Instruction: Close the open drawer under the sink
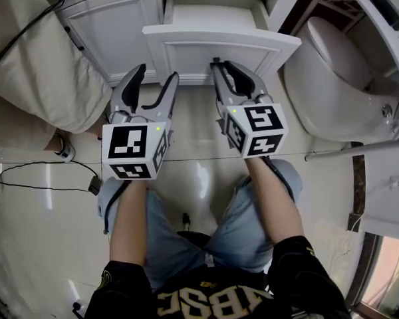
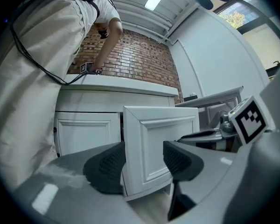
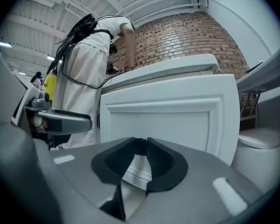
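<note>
The white panelled drawer front (image 1: 219,48) stands pulled out from the cabinet under the sink, and the drawer's inside (image 1: 209,13) shows behind it. My right gripper (image 1: 221,64) is shut with nothing in it. Its tips sit just in front of the drawer front (image 3: 177,120), level with the middle of the panel; I cannot tell whether they touch. My left gripper (image 1: 158,73) is open and empty, close before the drawer's left end. In the left gripper view the left edge of the drawer front (image 2: 154,139) shows between the wide jaws.
A closed white cabinet door (image 1: 113,25) is to the left of the drawer. A person in light clothes (image 1: 33,52) stands close at the left. A white toilet (image 1: 339,92) fills the right side. Cables (image 1: 46,171) lie on the glossy floor.
</note>
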